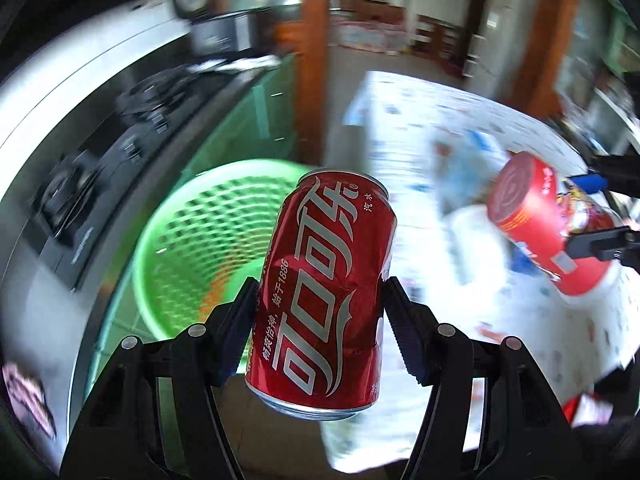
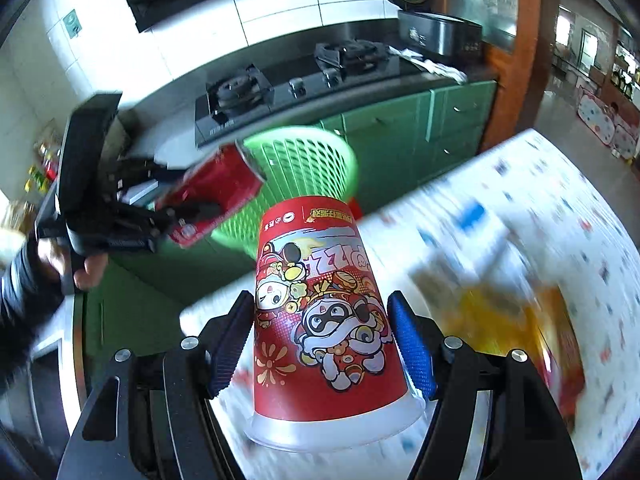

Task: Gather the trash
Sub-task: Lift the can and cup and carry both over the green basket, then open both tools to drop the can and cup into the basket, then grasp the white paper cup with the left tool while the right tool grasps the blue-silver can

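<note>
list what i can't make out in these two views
- Bottom of the green basket: left wrist view, hidden behind the red can in the left gripper, and motion-blurred.
- Yellow item on the table: right wrist view, too blurred to identify.
- Inside of the upside-down red cup in the right gripper: its own wall hides it.
- The person: only a hand and sleeve show, cut by the left edge.
</note>
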Available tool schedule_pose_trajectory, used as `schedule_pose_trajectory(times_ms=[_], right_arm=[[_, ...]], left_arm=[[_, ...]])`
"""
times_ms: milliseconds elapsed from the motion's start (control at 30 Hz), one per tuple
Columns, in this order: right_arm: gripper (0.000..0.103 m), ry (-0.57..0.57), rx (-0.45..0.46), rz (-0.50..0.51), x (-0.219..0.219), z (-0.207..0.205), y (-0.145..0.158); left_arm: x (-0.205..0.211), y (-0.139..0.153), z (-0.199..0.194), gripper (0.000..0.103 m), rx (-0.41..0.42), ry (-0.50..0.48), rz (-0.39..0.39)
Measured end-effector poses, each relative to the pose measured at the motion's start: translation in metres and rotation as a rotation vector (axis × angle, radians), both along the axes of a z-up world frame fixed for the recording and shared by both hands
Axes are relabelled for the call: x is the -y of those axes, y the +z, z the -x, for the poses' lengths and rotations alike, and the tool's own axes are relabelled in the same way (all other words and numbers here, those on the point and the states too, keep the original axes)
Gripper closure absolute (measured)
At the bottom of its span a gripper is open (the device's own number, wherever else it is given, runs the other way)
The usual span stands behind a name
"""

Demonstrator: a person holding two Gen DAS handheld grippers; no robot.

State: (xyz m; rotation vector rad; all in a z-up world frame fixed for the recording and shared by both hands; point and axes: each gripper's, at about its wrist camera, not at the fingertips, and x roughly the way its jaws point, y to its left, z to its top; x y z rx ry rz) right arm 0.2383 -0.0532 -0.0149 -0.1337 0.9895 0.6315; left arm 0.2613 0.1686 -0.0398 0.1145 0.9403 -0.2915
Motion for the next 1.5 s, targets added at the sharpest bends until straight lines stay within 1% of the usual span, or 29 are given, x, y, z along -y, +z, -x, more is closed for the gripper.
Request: schedule_pose_trajectory(times_ms=[100,133,200,300,400,467,500,533,567,700,733,767,867,1033,1100,1333,1433,1500], right_arm=[[0.037,-0.008,0.0,-0.011,-0.035,-0.032,-0.002],[0.037,-0.013,-0.01,-0.019,-0.047,-0.044,-0.005],[0.037,-0.026,-0.021,-0.029,-0.061,-0.058,-0.009],[0.037,-0.039,-0.048,-0.04,-0.084,-0.085,-0.02],[0.037,-0.04,-0.071,-0.034,-0.107,-0.105,-0.034],[0.036,-0.048,-0.081,-0.033,-0.116,-0.114,-0.04],[0.036,-0.054,-0.093,-0.035,-0.12,-0.118,-0.045],[0.036,-0.056,-0.1,-0.039,-0.122,-0.121,-0.047],[0.036,-0.063,-0.106,-0.043,-0.126,-0.126,-0.051],[0.035,-0.077,-0.118,-0.059,-0.13,-0.134,-0.056],[0.031,-0.078,-0.117,-0.06,-0.131,-0.134,-0.056],[0.03,-0.071,-0.112,-0.061,-0.132,-0.134,-0.056],[0.03,-0.063,-0.079,-0.047,-0.132,-0.129,-0.052],[0.029,-0.059,-0.059,-0.068,-0.12,-0.114,-0.044],[0.029,-0.068,-0.053,-0.074,-0.11,-0.105,-0.041],[0.026,-0.121,0.012,-0.07,-0.055,-0.068,-0.026],[0.026,-0.141,0.017,-0.069,-0.024,-0.049,-0.024],[0.026,-0.149,0.021,-0.051,-0.001,-0.034,-0.024]], left_arm=[[-0.028,-0.014,-0.025,0.04,-0.031,0.09,-0.015],[-0.037,-0.021,-0.032,0.04,-0.047,0.113,-0.008],[-0.053,-0.033,-0.043,0.04,-0.08,0.158,-0.012],[-0.07,-0.05,-0.056,0.04,-0.118,0.21,-0.008],[-0.085,-0.059,-0.06,0.039,-0.135,0.247,0.014],[-0.091,-0.06,-0.058,0.039,-0.13,0.261,0.022],[-0.093,-0.06,-0.058,0.036,-0.132,0.269,0.035],[-0.097,-0.06,-0.059,0.029,-0.134,0.277,0.056],[-0.099,-0.059,-0.058,0.028,-0.132,0.283,0.067],[-0.105,-0.06,-0.06,0.024,-0.128,0.3,0.088],[-0.106,-0.06,-0.059,0.023,-0.126,0.305,0.088],[-0.107,-0.059,-0.058,0.023,-0.125,0.307,0.089],[-0.107,-0.056,-0.053,0.023,-0.12,0.314,0.081],[-0.105,-0.049,-0.046,0.023,-0.108,0.323,0.088],[-0.1,-0.046,-0.042,0.023,-0.099,0.319,0.075],[-0.072,-0.034,-0.024,0.023,-0.069,0.283,0.051],[-0.056,-0.032,-0.014,0.023,-0.069,0.263,0.073],[-0.044,-0.03,-0.007,0.023,-0.068,0.244,0.081]])
